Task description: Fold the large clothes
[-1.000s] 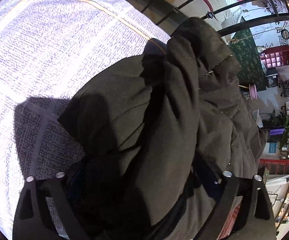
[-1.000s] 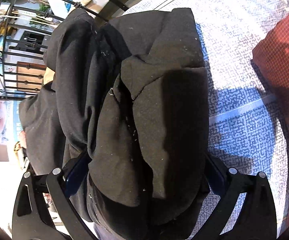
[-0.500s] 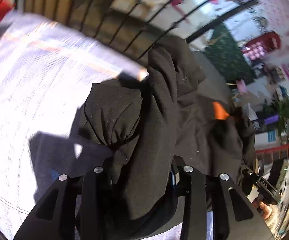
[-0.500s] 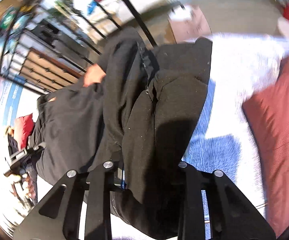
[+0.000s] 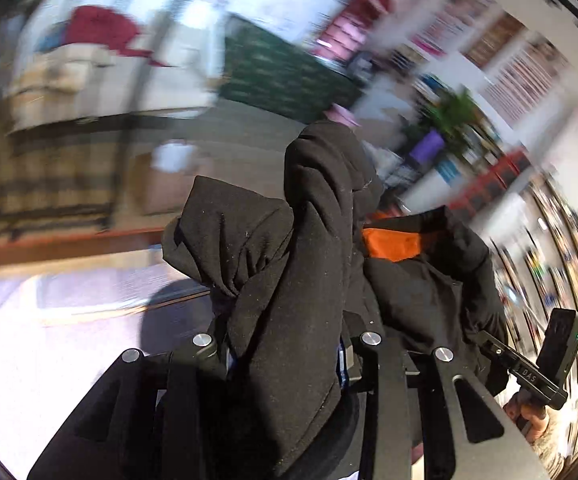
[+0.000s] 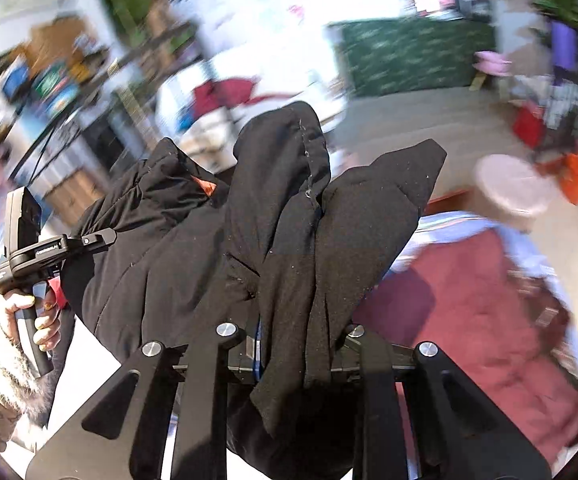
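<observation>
Both hand-held grippers have just been closing and now clamp bunched black cloth. The left hand-held gripper (image 5: 285, 360) and the right hand-held gripper (image 6: 293, 344) each pinch a fold of the black garment (image 5: 289, 264), which has come up off the bed (image 5: 49, 344) and hangs between them. Judgement: ready to shake out. Both point down and forward, side by side; a hand (image 6: 33, 316) grips the left handle.

Black garment (image 5: 289, 280) (orange lining showing), bunched, hanging between both jaws
</observation>
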Available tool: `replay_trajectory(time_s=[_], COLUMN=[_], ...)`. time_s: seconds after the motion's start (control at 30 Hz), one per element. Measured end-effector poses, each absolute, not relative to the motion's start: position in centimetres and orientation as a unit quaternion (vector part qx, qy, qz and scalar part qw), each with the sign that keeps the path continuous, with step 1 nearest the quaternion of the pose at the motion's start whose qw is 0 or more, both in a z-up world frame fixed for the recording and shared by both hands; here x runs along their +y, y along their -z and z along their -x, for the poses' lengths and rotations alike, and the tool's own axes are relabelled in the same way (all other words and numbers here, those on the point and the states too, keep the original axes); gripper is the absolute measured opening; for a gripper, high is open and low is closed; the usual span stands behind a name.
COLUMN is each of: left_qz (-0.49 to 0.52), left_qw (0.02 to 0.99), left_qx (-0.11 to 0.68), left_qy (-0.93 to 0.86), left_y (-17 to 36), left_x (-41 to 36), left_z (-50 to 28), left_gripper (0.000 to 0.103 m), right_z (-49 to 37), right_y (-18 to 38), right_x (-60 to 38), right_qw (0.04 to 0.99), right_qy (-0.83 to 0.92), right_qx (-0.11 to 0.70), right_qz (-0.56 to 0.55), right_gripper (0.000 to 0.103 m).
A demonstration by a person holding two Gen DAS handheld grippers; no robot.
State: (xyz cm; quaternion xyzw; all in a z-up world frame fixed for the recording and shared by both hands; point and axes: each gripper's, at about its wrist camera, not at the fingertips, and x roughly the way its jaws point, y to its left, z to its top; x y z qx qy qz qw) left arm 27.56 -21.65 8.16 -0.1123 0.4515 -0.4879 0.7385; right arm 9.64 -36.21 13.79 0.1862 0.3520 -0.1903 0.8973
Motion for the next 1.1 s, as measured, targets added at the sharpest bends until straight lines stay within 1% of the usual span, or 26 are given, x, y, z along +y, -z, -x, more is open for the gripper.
replay_trajectory(time_s=[0.1,0.13,0.2,0.27,0.33,0.43,0.47,0.5,0.53,0.57,0.6,0.7,0.8,0.87,0.97,1.0,1.03,1.07,1.1], left_qz=[0.076,0.055,0.024,-0.024,-0.077,-0.149,-0.159,-0.145,-0.122,-0.110,-0.112,-0.136,-0.119,-0.102,-0.097,-0.095,-0.093,-0.096,-0.106], left_qw=[0.699,0.678,0.650,0.624,0.595,0.587,0.597,0.596,0.587,0.579,0.575,0.584,0.592,0.594,0.604,0.607,0.613,0.617,0.624], left_qx=[0.452,0.456,0.466,0.478,0.500,0.517,0.517,0.530,0.550,0.563,0.564,0.547,0.547,0.558,0.565,0.569,0.577,0.580,0.577], left_qy=[0.548,0.574,0.599,0.618,0.624,0.605,0.593,0.585,0.581,0.579,0.581,0.584,0.579,0.571,0.554,0.546,0.532,0.523,0.516], left_y=[-8.6,-8.2,-6.9,-4.6,-0.9,3.6,4.8,5.6,6.3,6.7,7.0,6.3,6.2,6.7,7.5,7.8,8.3,8.4,8.4], left_x=[-30.1,-34.1,-39.4,-45.8,-51.1,-55.5,-56.3,-56.6,-56.8,-56.9,-56.7,-55.9,-54.7,-53.6,-51.8,-51.5,-51.4,-51.9,-52.4], left_z=[-25.2,-23.9,-21.6,-19.4,-17.0,-14.2,-14.0,-14.6,-15.6,-16.4,-16.8,-17.6,-18.7,-19.4,-19.7,-19.8,-20.0,-20.3,-20.2], left_gripper=[0.033,0.033,0.034,0.035,0.035,0.038,0.039,0.041,0.041,0.041,0.041,0.041,0.041,0.042,0.054,0.062,0.067,0.076,0.083], right_z=[-1.9,0.6,5.7,10.2,14.4,19.9,21.6,23.2,25.2,25.3,26.1,25.2,24.7,24.6,24.8,24.4,24.3,24.3,24.3], right_y=[-15.3,-15.4,-14.8,-13.5,-11.3,-6.6,-4.3,-2.8,-1.0,0.0,1.1,1.9,2.6,4.3,6.3,6.6,6.8,6.9,6.9], right_x=[-40.1,-41.3,-43.1,-44.2,-44.9,-45.8,-45.9,-46.1,-46.0,-45.5,-45.4,-45.1,-45.6,-46.7,-48.2,-48.2,-48.2,-48.2,-48.3], right_qw=[0.880,0.872,0.846,0.813,0.778,0.726,0.701,0.684,0.668,0.661,0.655,0.662,0.661,0.657,0.650,0.648,0.644,0.643,0.643], right_qy=[0.280,0.304,0.364,0.416,0.464,0.504,0.512,0.516,0.509,0.502,0.490,0.474,0.453,0.438,0.440,0.441,0.443,0.445,0.447], right_qx=[0.316,0.307,0.291,0.276,0.274,0.277,0.278,0.269,0.245,0.230,0.217,0.217,0.199,0.194,0.194,0.194,0.195,0.198,0.204], right_qz=[-0.219,-0.229,-0.261,-0.299,-0.323,-0.377,-0.412,-0.441,-0.484,-0.508,-0.533,-0.539,-0.564,-0.582,-0.588,-0.590,-0.592,-0.591,-0.588], right_gripper=[0.020,0.020,0.020,0.020,0.021,0.021,0.022,0.022,0.023,0.024,0.024,0.025,0.025,0.026,0.032,0.035,0.037,0.040,0.044])
